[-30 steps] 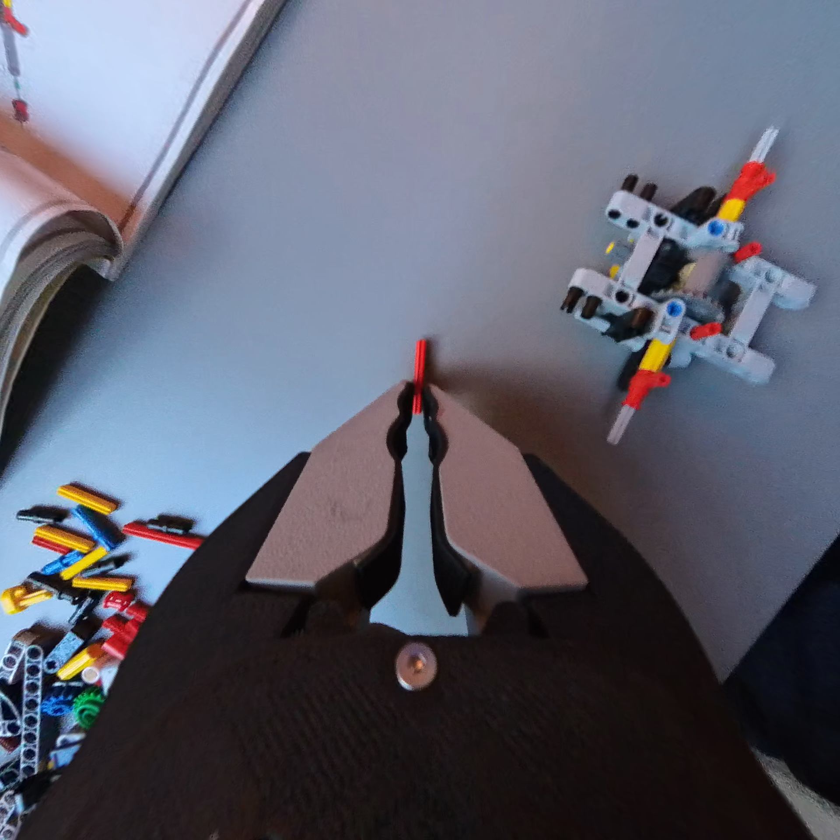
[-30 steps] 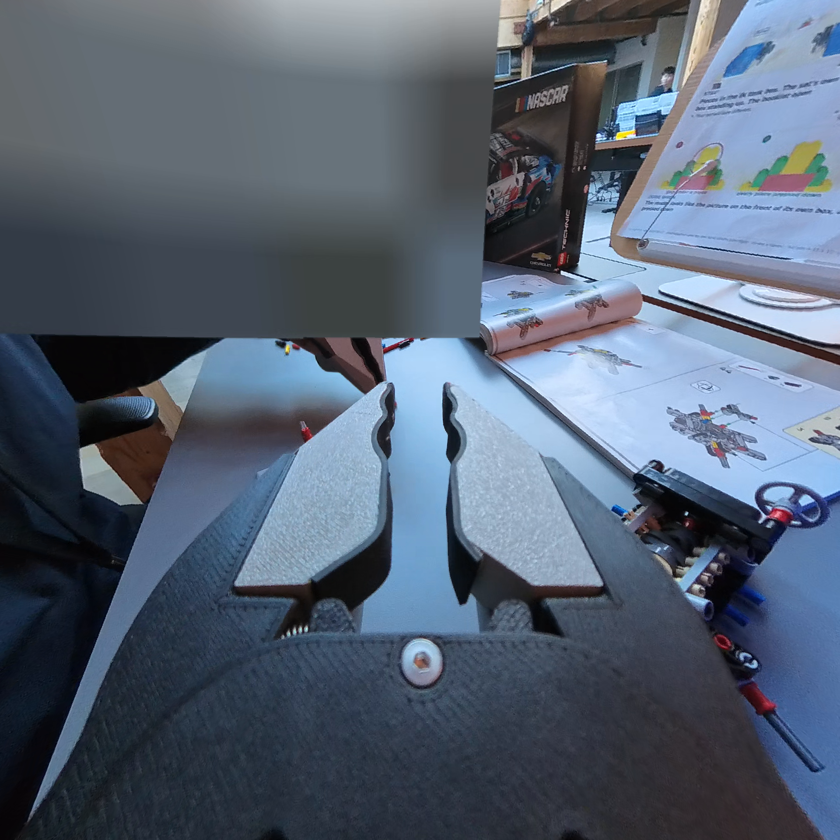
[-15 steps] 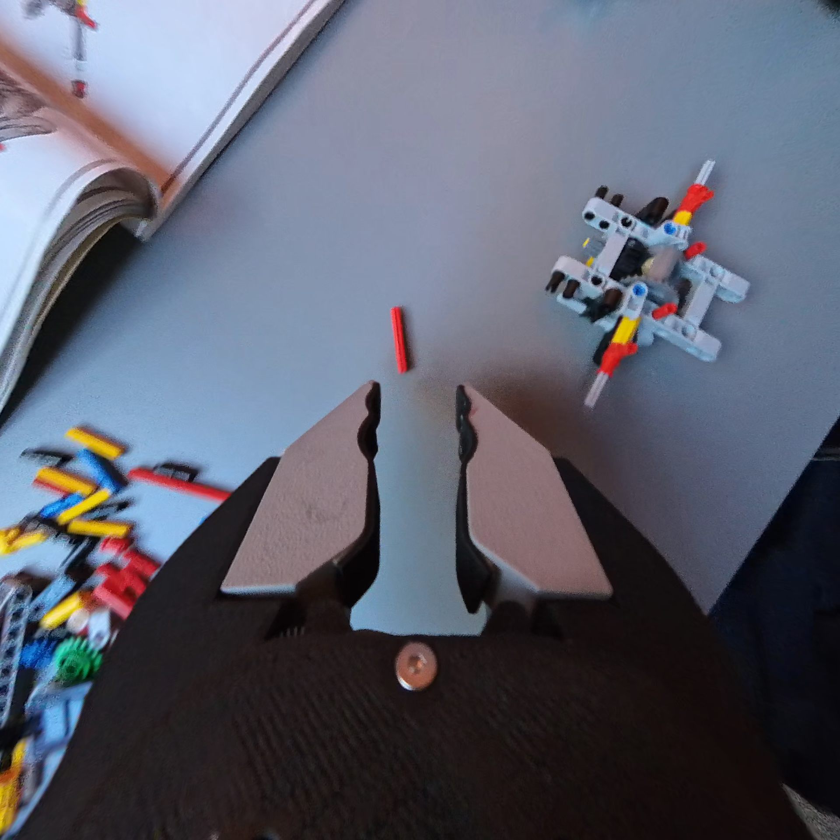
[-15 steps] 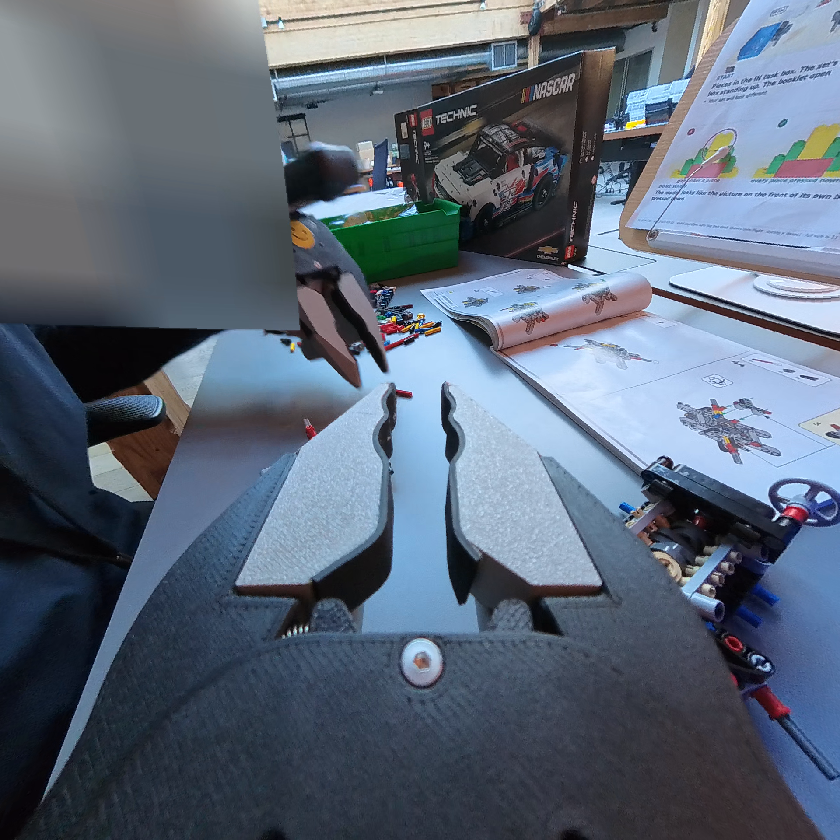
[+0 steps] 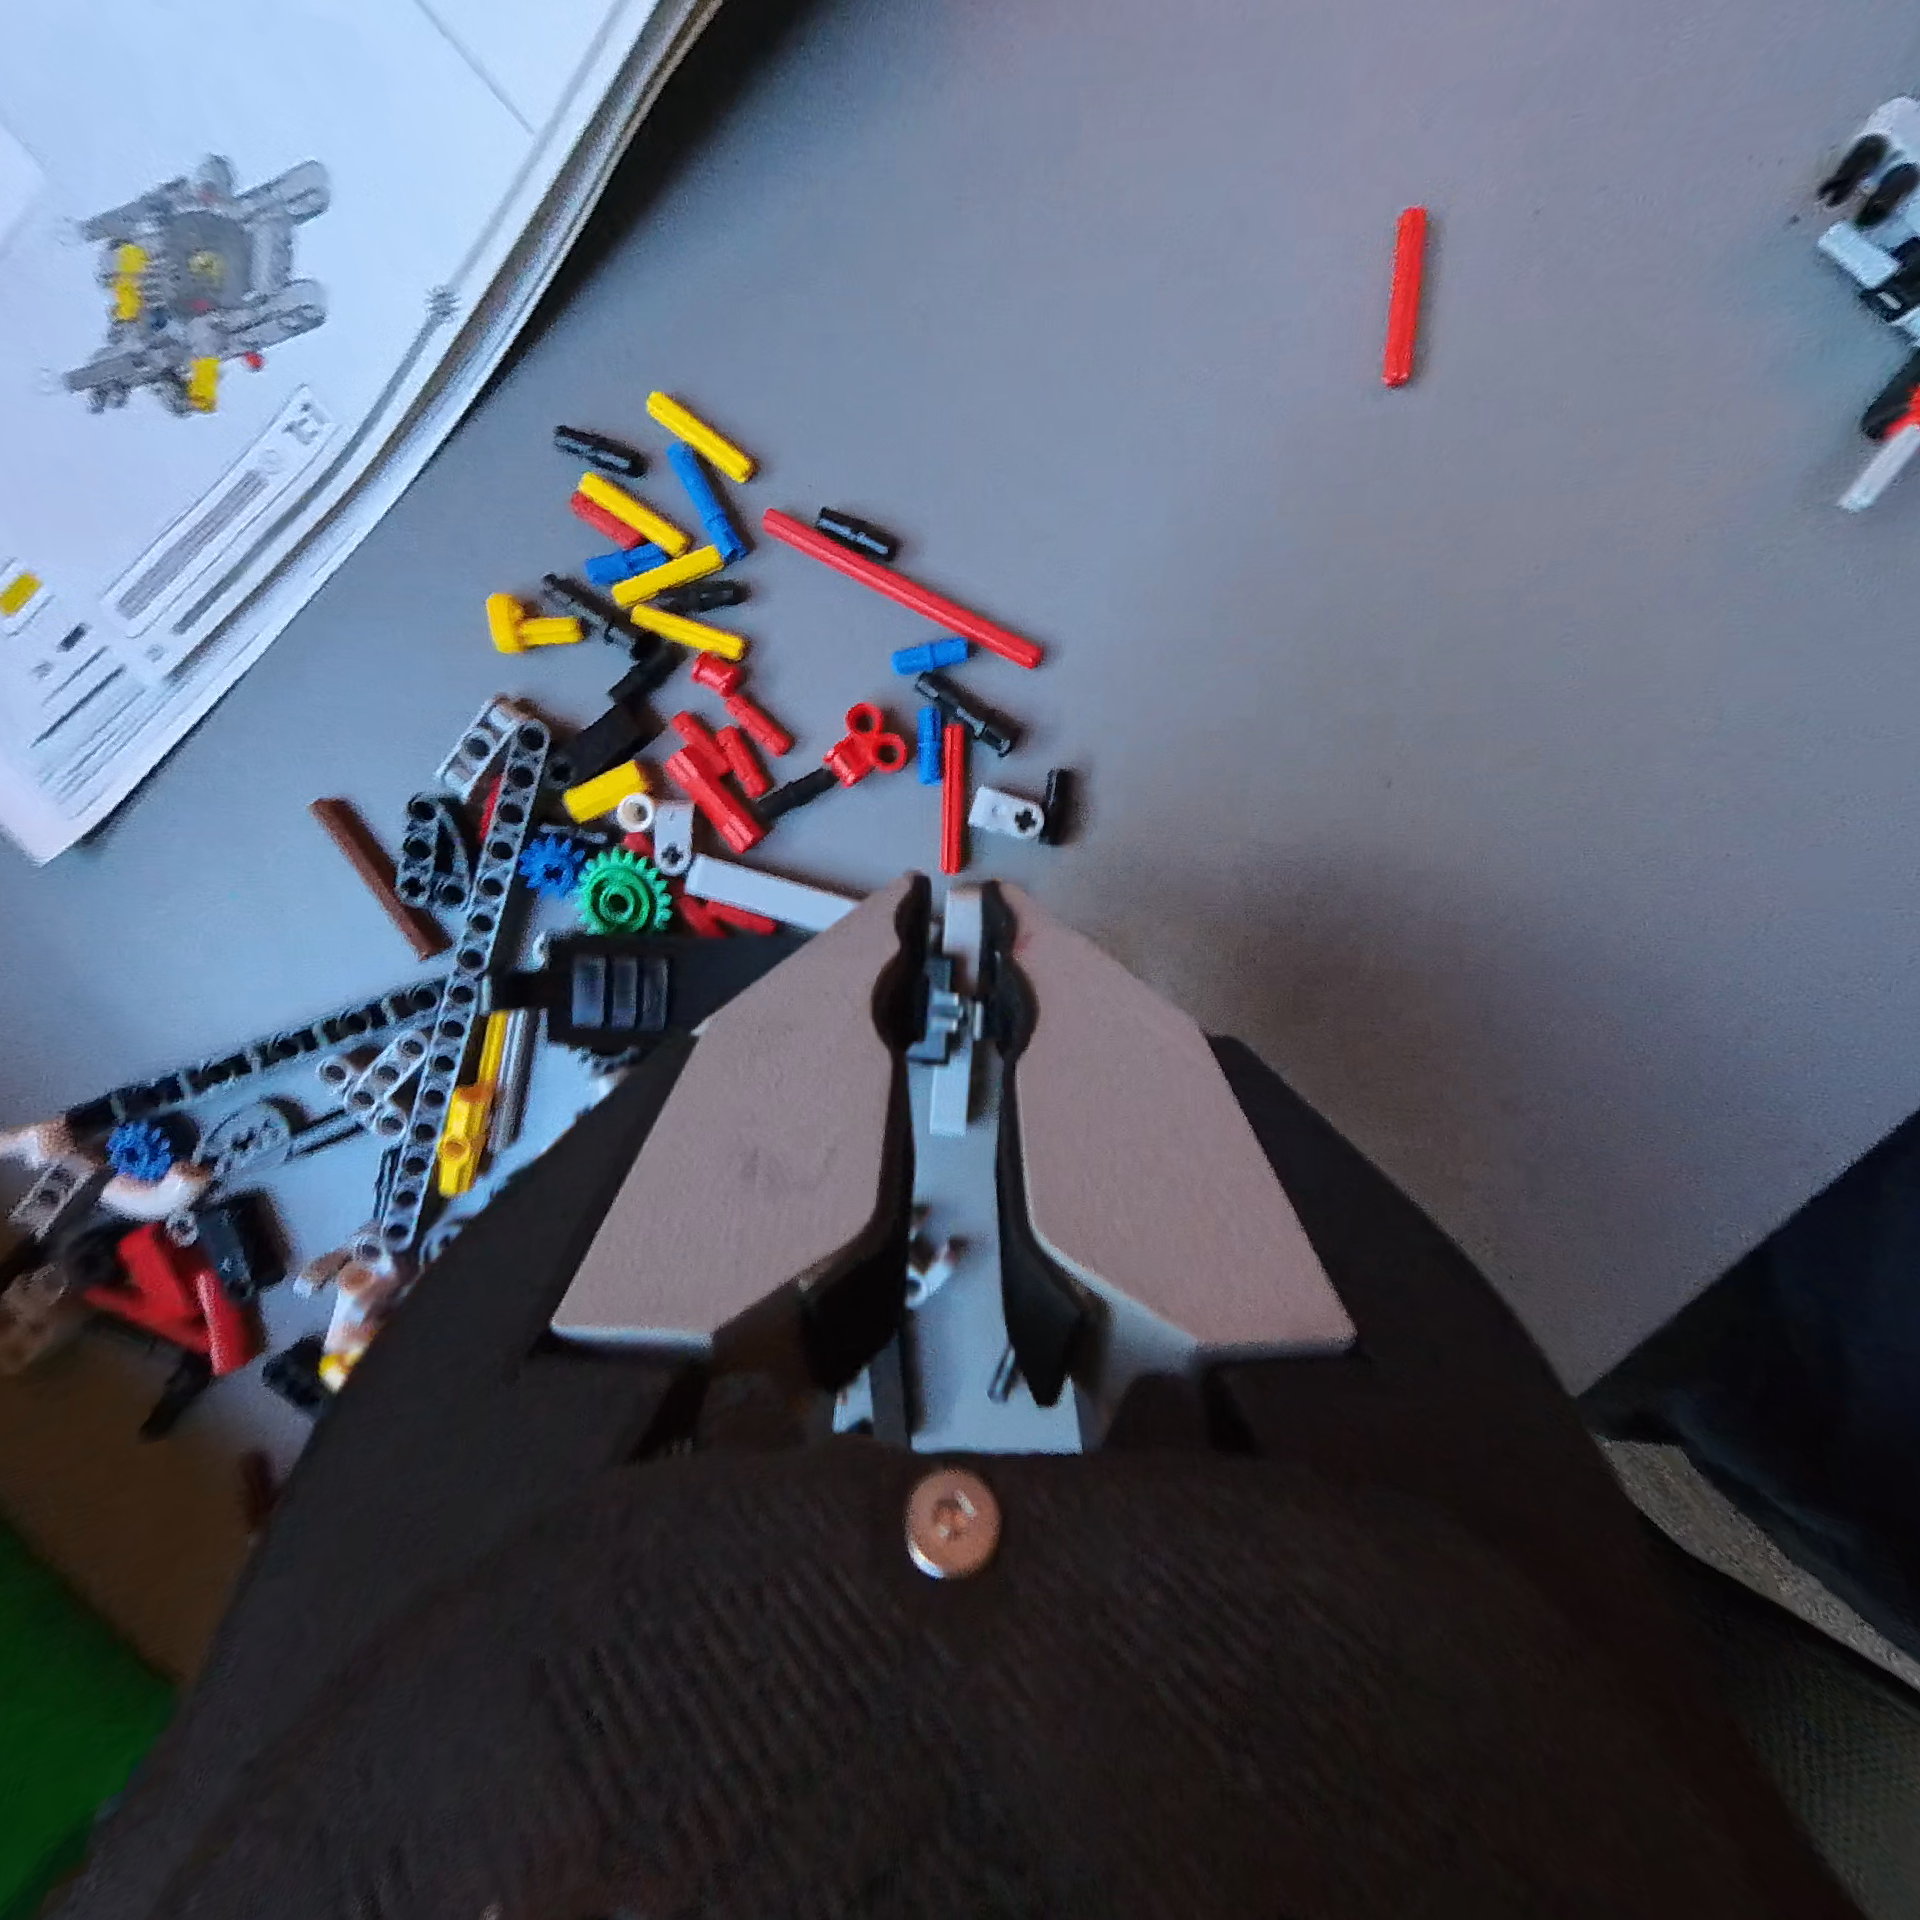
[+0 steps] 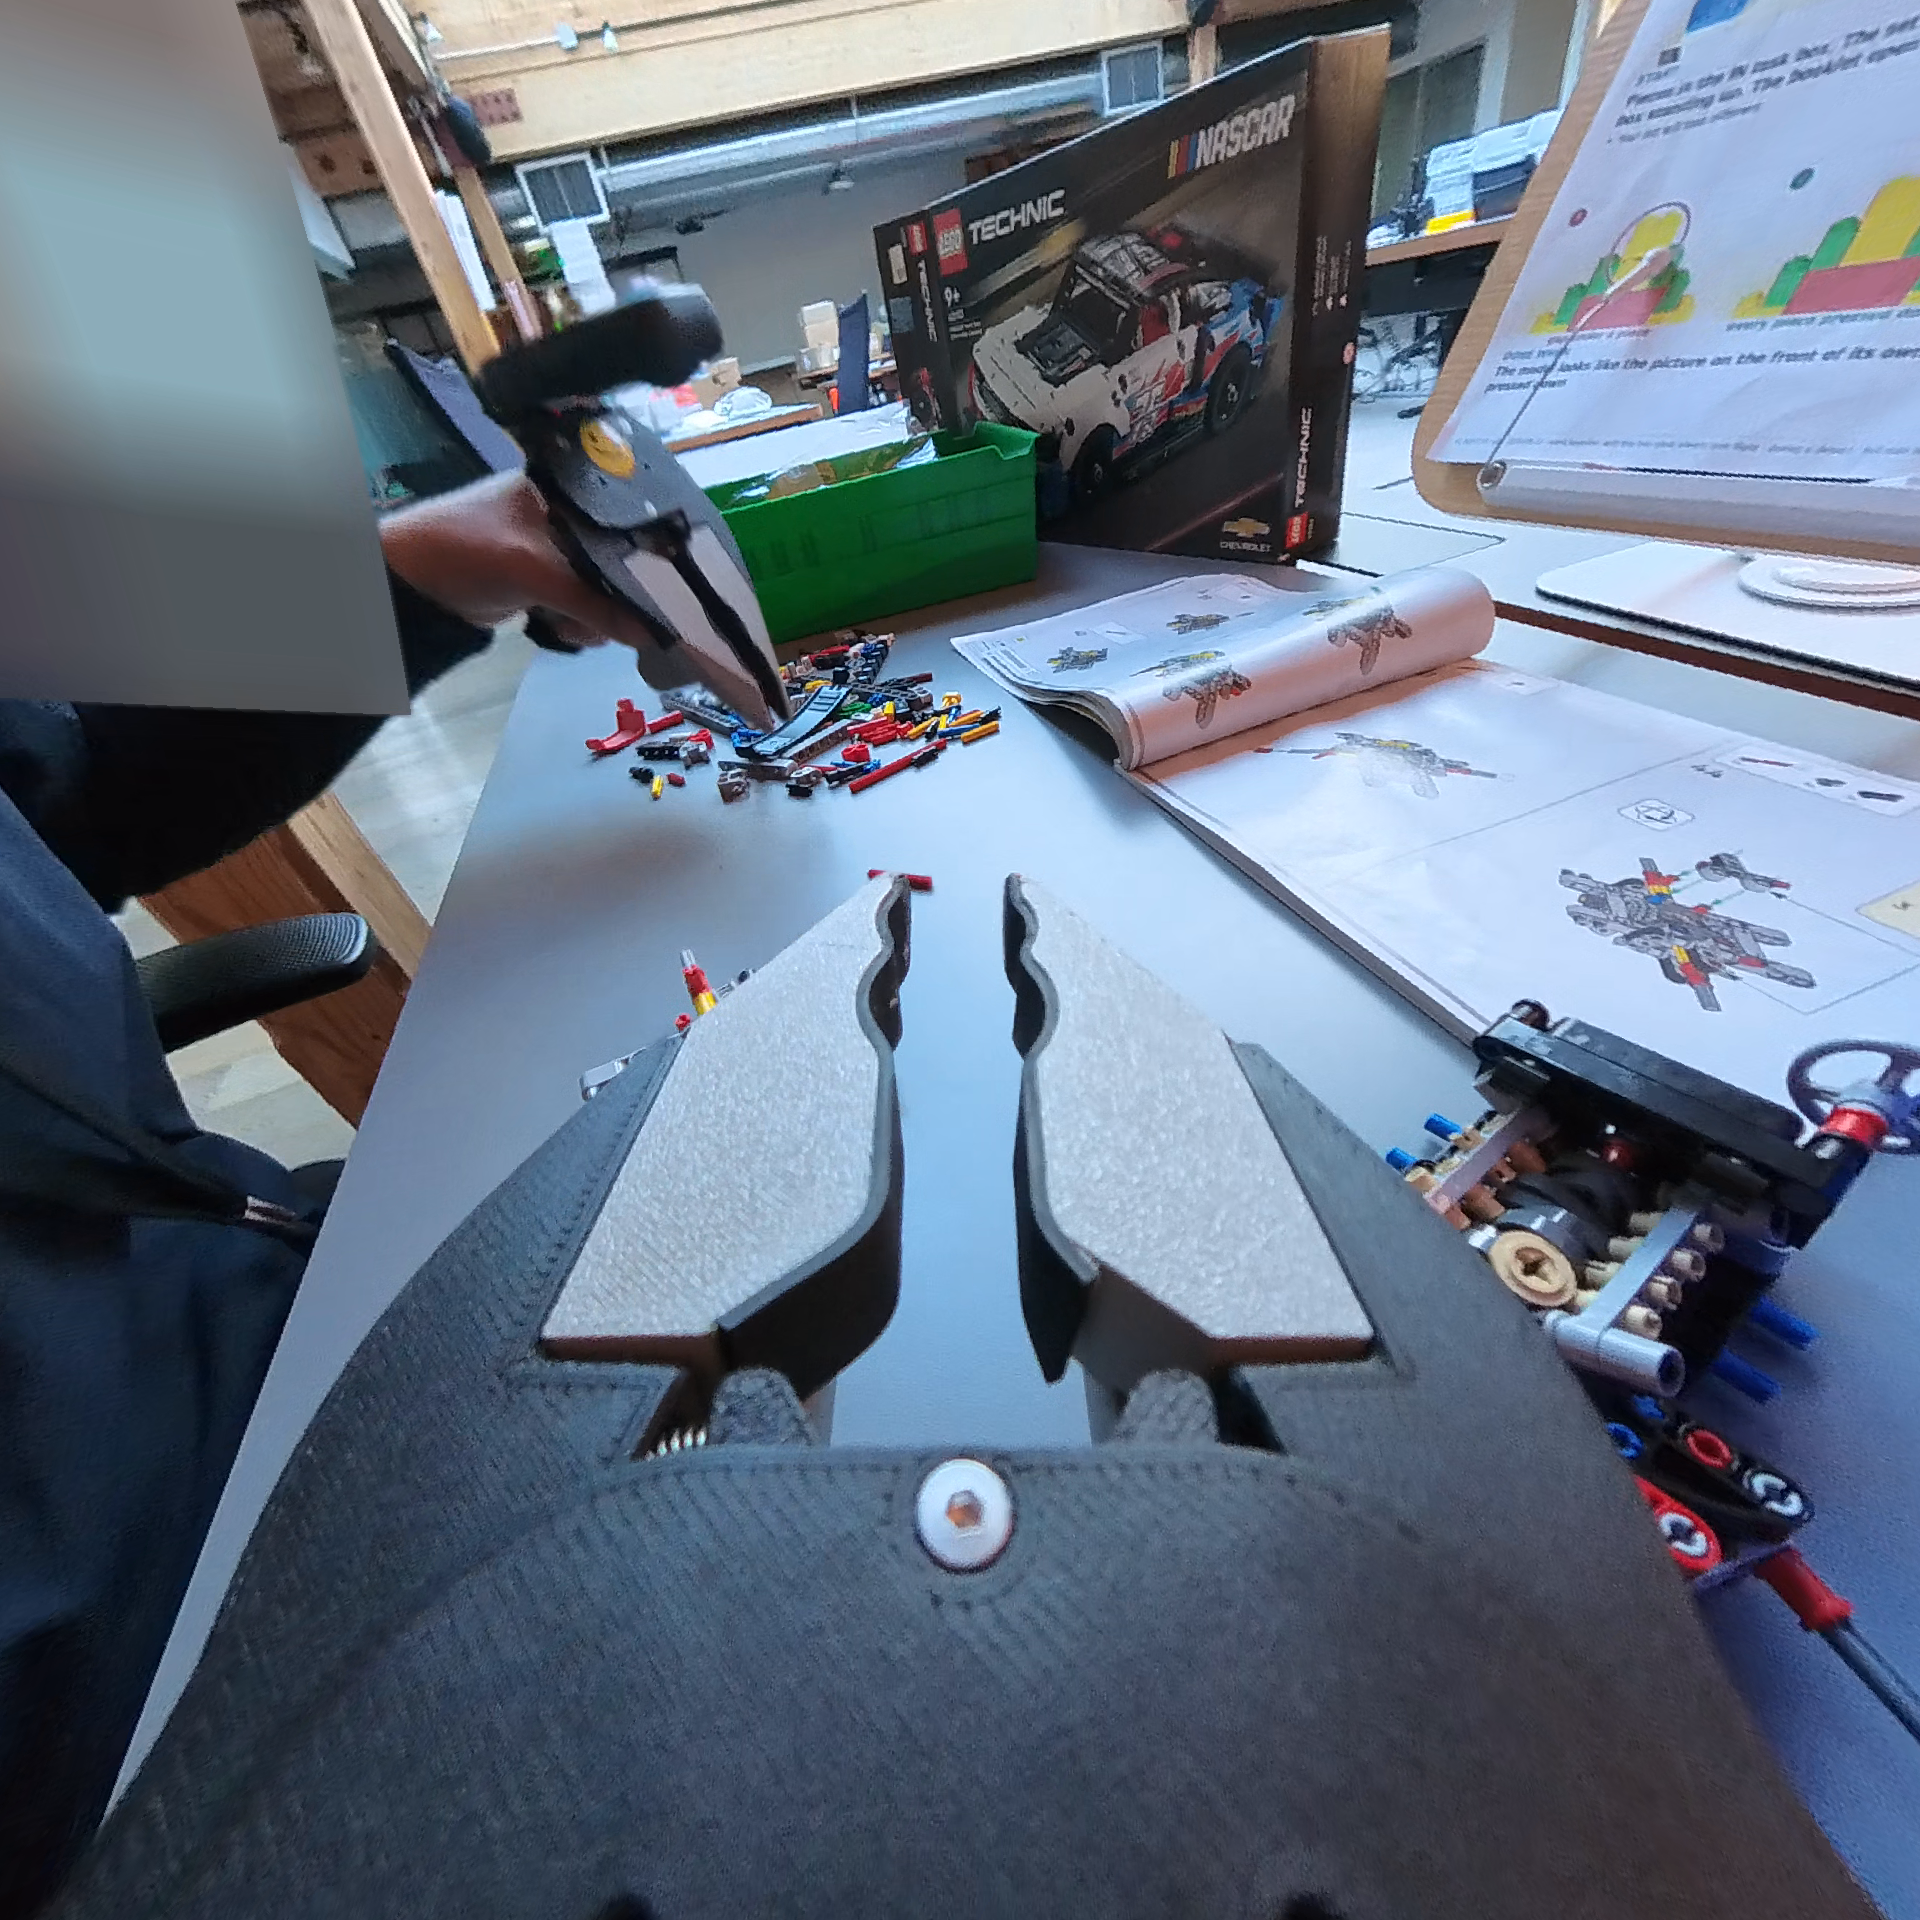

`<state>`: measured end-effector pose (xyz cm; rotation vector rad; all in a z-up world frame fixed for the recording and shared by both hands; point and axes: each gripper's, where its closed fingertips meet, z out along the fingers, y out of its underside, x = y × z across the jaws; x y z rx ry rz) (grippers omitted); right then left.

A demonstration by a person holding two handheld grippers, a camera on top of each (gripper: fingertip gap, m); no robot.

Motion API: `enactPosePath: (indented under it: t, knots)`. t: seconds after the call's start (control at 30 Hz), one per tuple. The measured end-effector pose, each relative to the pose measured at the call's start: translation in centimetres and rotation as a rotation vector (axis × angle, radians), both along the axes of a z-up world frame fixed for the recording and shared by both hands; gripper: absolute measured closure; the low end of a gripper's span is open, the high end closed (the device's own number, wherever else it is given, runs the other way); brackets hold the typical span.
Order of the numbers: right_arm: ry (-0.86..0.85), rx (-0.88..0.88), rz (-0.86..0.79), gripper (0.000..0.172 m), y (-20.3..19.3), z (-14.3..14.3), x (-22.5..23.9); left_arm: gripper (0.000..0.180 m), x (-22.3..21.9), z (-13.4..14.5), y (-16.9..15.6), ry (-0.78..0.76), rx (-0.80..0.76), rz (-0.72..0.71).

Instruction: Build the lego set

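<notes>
fingers first: left nipped on a grey piece, right parted over bare table

your left gripper (image 5: 951,894) has its fingers drawn in narrow on a small light grey piece (image 5: 954,1023) that sits in the slot between them, at the near edge of the loose parts pile (image 5: 665,717). whether both pads truly press on it is hard to tell through the blur. your right gripper (image 6: 956,894) stands with its fingers a little apart, nothing between them, only table showing through the gap.

take the loose parts pile as your landmark. the grey table (image 6: 644,935) carries everything. beyond the pile stands the big set box (image 6: 1143,312) with a race car pictured on it, and the green bin (image 6: 883,520) sits just behind the pile. to the pile's right lies the open instruction booklet (image 6: 1455,790). well to the near right of the pile, beside your right gripper, rests the dark half-built assembly (image 6: 1621,1174) with a steering wheel on it. a smaller light grey sub-assembly (image 5: 1881,239) lies well apart from the pile, at the edge of the left wrist view. between that and the pile lies a lone short red axle (image 5: 1405,296). within the pile you can pick out a long red axle (image 5: 899,587), a green gear (image 5: 621,894) and a small blue gear (image 5: 548,862) just beside it.
</notes>
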<state>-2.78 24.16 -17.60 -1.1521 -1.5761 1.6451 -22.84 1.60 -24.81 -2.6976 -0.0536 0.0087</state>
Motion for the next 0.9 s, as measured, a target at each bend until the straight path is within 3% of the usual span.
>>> enactPosePath:
  t: [0.2, 0.6, 0.9]
  knots:
    - [0.003, -0.016, -0.018, 0.158, 0.5, 0.1, 0.0, 0.176, -0.8, -2.5, 0.3, 0.021, -0.109, -0.033]
    - [0.01, -0.015, 0.004, 0.158, 0.2, 0.3, 0.2, 0.172, 0.7, -2.2, 1.2, -0.045, -0.081, -0.027]
    - [0.019, -0.011, 0.011, 0.158, 0.0, 0.5, 0.4, 0.179, -0.4, -1.8, 1.0, 0.037, -0.088, -0.013]
